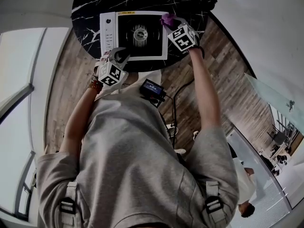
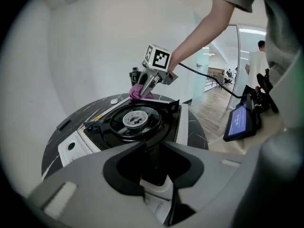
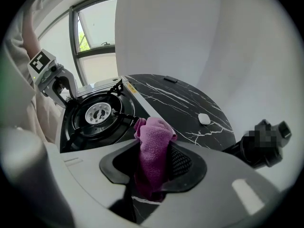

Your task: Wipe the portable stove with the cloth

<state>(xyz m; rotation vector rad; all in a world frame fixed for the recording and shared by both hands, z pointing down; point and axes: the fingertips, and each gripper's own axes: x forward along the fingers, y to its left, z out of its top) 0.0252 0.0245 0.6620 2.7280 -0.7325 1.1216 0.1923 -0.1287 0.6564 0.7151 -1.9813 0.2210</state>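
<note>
The portable stove point(image 1: 109, 32) has a white frame and a black well round its burner point(image 1: 140, 33), and stands on a round black marble table point(image 1: 88, 6). My right gripper point(image 1: 172, 23) is over the stove's far right corner, shut on a purple cloth point(image 1: 167, 19). The cloth point(image 3: 153, 134) bulges out between the jaws of this gripper point(image 3: 156, 163), just right of the stove point(image 3: 97, 115). My left gripper point(image 1: 119, 55) sits at the stove's near left corner. There its jaws point(image 2: 154, 175) close on the stove's white rim point(image 2: 156, 194).
A small white object point(image 3: 203, 118) and a dark flat piece point(image 3: 170, 80) lie on the table beyond the stove. A device with a blue screen point(image 1: 152, 87) hangs at the person's waist, with a cable point(image 1: 173, 103) trailing. Wooden floor surrounds the table; a window stands at the left.
</note>
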